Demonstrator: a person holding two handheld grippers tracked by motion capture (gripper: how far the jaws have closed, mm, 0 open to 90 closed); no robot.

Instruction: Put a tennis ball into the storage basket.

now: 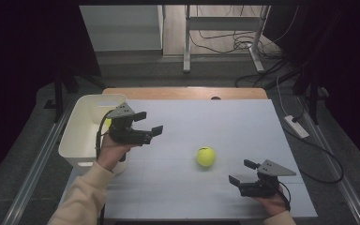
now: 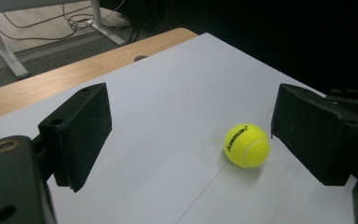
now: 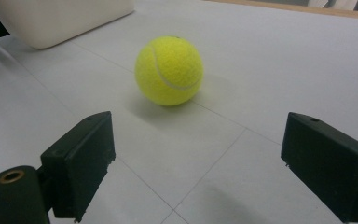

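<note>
On the pale grey table (image 1: 243,122) the tennis ball (image 1: 206,156) lies between both empty, wide-apart grippers, nearer the right gripper (image 1: 240,172) than the left gripper (image 1: 150,123).

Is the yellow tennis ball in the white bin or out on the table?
Out: the yellow tennis ball rests on the grey table.

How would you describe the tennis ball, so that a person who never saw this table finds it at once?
Start at the grey table with the white bin on its left edge. The tennis ball lies alone on the mat, right of the bin. It is the only round, bright yellow-green thing lying on the open surface.
</note>
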